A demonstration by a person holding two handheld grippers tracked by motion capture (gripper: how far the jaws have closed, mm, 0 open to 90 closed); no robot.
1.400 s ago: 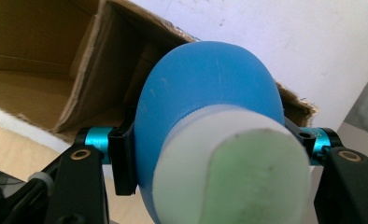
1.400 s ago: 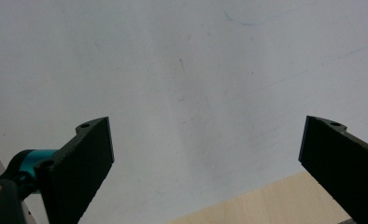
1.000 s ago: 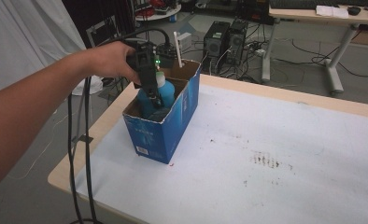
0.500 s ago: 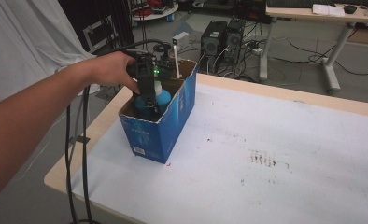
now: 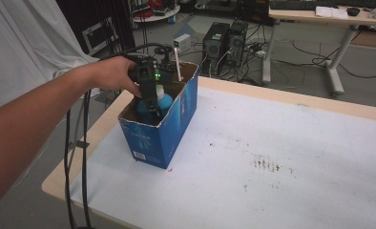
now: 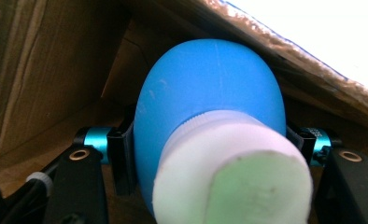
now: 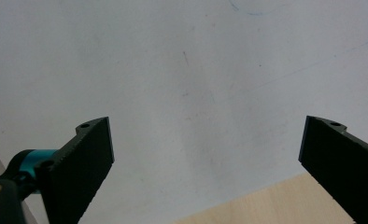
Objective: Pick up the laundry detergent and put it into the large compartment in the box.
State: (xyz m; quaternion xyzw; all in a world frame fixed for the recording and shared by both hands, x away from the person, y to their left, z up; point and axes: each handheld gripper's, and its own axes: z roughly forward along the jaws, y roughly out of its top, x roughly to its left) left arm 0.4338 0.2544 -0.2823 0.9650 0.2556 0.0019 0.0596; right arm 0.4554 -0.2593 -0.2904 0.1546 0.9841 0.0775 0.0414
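Broadly, the white-topped counter (image 5: 281, 143) takes up most of the high view, bare but for a few dark smudges toward 4 o'clock and a blue cardboard box (image 5: 164, 126) standing open near its 10 o'clock corner. Inside that box sits a blue bottle (image 6: 210, 107) with a white cap (image 6: 233, 177), close against the box's brown inner wall. The person's left forearm reaches in from 8 o'clock, and the left gripper (image 5: 148, 90) points down into the box; in the left gripper view its jaws press on either side of the bottle's body just behind the cap, gripping it. The right gripper (image 7: 205, 154) hangs over bare counter near the wooden edge, its jaws spread wide with nothing between them. A thin white stick (image 5: 177, 64) stands at the box's far end. The likely trouble: the rounded, smooth bottle could slip or pivot in the jaws, or its shoulder could snag the torn cardboard rim and drag the light box along.
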